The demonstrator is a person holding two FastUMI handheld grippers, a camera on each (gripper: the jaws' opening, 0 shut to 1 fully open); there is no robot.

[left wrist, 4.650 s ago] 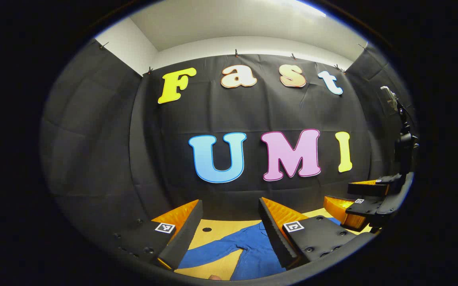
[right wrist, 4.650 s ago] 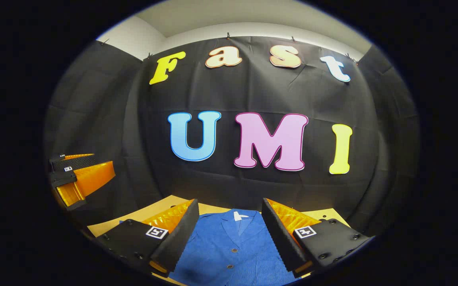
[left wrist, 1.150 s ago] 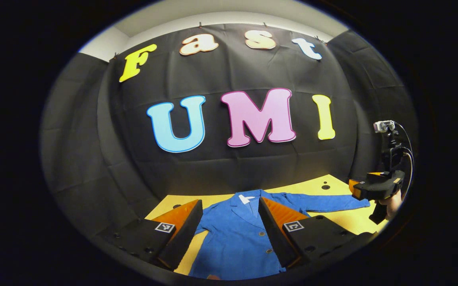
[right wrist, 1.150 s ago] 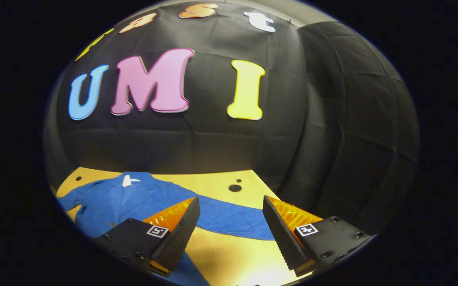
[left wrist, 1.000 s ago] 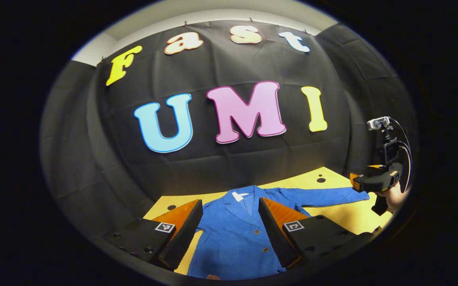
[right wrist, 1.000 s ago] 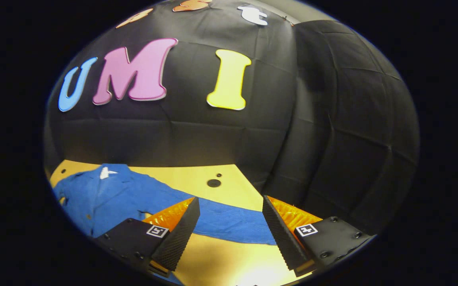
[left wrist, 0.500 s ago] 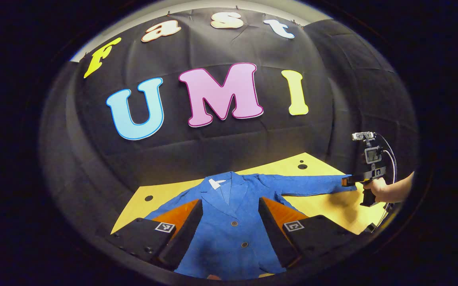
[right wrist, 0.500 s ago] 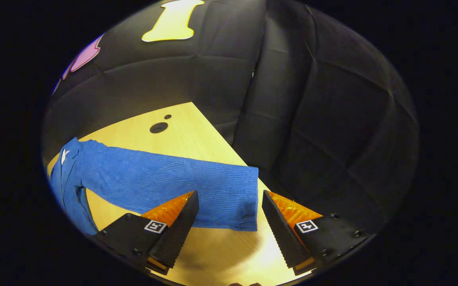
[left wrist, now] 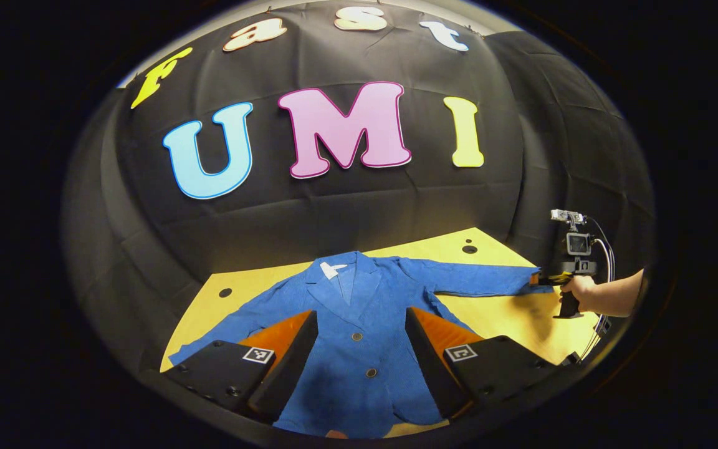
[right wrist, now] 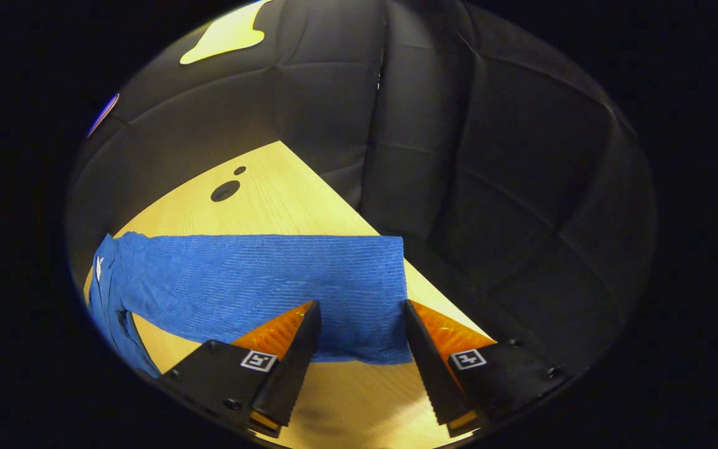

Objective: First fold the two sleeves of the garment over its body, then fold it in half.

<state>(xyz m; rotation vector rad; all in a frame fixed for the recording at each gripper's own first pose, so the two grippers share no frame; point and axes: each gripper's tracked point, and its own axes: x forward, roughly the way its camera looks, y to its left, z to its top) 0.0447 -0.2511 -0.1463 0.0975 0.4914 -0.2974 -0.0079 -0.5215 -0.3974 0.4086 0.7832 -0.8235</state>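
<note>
Blue jacket spread flat on the yellow table, both sleeves out. Right gripper, fingers wide apart, straddles the sleeve cuff; left gripper, also wide, hovers over the jacket front. A hand holds the far gripper beside the black cloth wall.

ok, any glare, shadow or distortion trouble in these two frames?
Left gripper view: fisheye bows the table edges; jacket evenly lit and sharp; soft shadow under the right gripper. Right gripper view: bright glare on the wood below the sleeve; sleeve ribbing crisp; the gripper casts a faint shadow on the table.
</note>
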